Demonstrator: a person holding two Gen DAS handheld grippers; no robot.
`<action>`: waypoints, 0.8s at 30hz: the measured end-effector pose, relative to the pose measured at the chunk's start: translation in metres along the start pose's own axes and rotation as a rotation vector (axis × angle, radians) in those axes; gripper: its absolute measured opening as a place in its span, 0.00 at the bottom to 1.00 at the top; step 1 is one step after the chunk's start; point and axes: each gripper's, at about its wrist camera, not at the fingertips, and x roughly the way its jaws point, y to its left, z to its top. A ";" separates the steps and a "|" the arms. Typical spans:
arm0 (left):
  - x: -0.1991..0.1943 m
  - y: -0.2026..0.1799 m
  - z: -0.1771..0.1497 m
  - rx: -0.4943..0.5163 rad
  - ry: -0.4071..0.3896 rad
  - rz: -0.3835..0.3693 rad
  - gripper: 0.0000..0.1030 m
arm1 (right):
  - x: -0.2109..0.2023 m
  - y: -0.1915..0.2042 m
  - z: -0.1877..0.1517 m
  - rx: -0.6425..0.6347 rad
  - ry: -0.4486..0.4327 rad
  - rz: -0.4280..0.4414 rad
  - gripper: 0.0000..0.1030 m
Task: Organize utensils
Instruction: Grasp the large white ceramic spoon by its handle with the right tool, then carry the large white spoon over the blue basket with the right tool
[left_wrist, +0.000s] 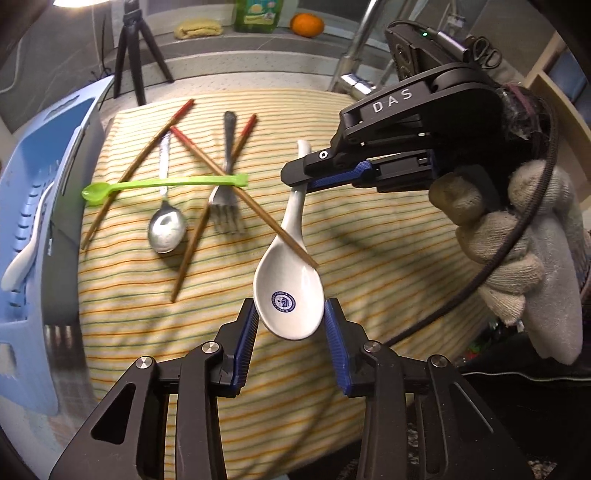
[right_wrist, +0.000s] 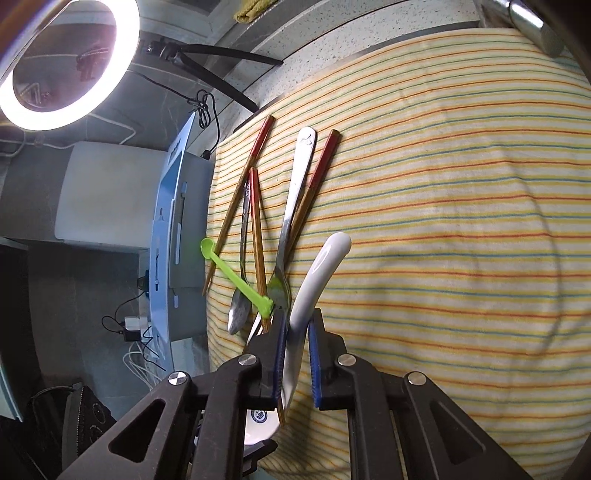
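A white ceramic spoon (left_wrist: 290, 295) with a blue emblem is held above the striped cloth (left_wrist: 369, 240). My right gripper (left_wrist: 295, 181) is shut on its handle (right_wrist: 317, 273). My left gripper (left_wrist: 290, 314) is open, its blue pads on either side of the spoon's bowl; contact is unclear. A red-tipped chopstick (left_wrist: 240, 192) rests across the bowl's rim. On the cloth lie a green plastic spoon (left_wrist: 162, 183), a metal spoon (left_wrist: 166, 229), a metal fork (left_wrist: 225, 206) and more chopsticks (left_wrist: 136, 166).
A blue slotted basket (left_wrist: 33, 221) stands at the cloth's left edge with a white spoon (left_wrist: 26, 258) in it. A tripod (left_wrist: 136, 48), a dish-soap bottle (left_wrist: 258, 14), an orange (left_wrist: 306, 24) and a faucet (left_wrist: 354, 66) stand behind. A ring light (right_wrist: 62, 66) shines at the left.
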 end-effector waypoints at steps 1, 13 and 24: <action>-0.002 -0.003 0.000 0.000 -0.006 -0.006 0.34 | -0.003 0.000 -0.001 0.000 -0.003 0.000 0.10; 0.000 -0.034 -0.001 -0.033 -0.061 -0.067 0.34 | -0.045 -0.010 -0.014 -0.028 -0.027 -0.023 0.09; 0.000 -0.041 0.002 -0.059 -0.114 -0.057 0.34 | -0.063 -0.011 -0.014 -0.063 -0.028 -0.034 0.09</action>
